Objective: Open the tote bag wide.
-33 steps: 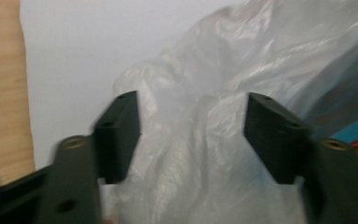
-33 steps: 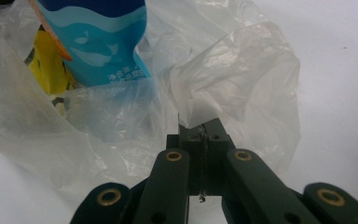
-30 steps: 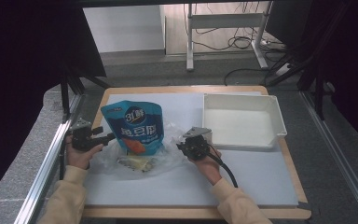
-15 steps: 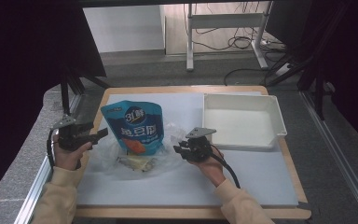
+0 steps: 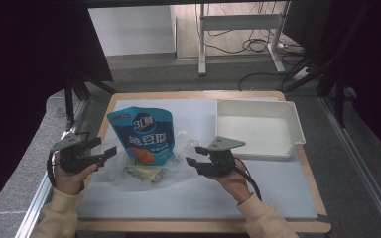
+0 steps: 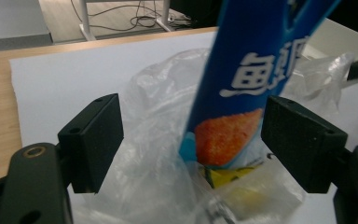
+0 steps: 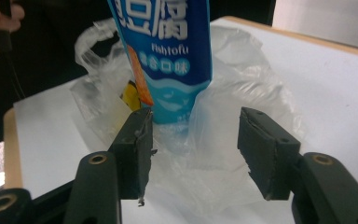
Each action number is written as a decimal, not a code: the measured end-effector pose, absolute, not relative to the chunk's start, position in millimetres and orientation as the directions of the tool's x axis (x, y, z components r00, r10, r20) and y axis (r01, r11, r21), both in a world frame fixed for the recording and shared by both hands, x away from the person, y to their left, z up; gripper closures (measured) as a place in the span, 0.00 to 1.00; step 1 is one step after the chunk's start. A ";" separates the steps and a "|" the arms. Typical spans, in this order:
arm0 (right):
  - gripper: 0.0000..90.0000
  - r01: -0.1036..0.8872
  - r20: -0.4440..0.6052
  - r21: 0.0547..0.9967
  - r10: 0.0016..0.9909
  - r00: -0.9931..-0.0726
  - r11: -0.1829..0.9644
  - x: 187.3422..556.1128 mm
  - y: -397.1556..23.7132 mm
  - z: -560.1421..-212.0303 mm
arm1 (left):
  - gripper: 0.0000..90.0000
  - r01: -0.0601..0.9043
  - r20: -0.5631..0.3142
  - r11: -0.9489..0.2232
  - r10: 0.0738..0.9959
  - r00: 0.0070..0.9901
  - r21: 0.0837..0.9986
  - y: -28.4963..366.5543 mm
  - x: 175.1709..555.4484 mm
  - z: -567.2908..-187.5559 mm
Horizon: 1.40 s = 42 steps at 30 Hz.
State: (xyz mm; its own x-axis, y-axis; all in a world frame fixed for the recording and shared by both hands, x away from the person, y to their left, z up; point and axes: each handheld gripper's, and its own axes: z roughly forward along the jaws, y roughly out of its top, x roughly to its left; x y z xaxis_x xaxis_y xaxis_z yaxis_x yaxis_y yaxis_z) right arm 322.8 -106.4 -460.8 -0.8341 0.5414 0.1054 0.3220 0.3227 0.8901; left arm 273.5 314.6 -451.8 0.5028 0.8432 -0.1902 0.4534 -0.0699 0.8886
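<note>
Between the parted, empty tools (image 5: 104, 152) (image 5: 192, 154), the blue pouch (image 5: 145, 134) stands upright in clear plastic bag (image 5: 176, 163).

Both grippers' jaws apart, empty.

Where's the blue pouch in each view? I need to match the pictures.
High view: blue pouch stands left of centre, between the grippers.
Left gripper view: upper middle to right, beyond the jaws.
Right gripper view: top centre.
Shared landmark: the clear plastic bag around its base.
</note>
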 end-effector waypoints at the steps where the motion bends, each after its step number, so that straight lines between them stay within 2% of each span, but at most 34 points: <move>1: 0.49 0.315 0.100 0.893 0.542 -0.834 0.321 321.2 -108.8 -457.7 | 0.24 0.454 -0.188 -0.074 0.842 0.505 0.888 313.5 270.5 -452.3; 19: 0.43 0.306 0.082 0.911 0.604 -0.792 0.278 316.0 -148.2 -444.4 | 0.26 0.450 -0.138 -0.140 0.837 0.530 0.882 284.7 228.9 -474.0; 42: 0.39 0.294 0.080 0.915 0.591 -0.802 0.274 318.7 -142.3 -439.4 | 0.27 0.465 -0.150 -0.148 0.826 0.544 0.873 272.5 215.3 -497.7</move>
State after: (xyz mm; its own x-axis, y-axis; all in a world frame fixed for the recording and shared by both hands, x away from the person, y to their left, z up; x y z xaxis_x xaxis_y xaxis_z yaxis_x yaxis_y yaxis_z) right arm 318.7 -142.3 -439.4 -0.8023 0.5915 0.0804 0.2942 0.2745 0.9155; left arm 215.3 272.5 -497.7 0.5437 0.8258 -0.1501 0.4655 -0.1479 0.8726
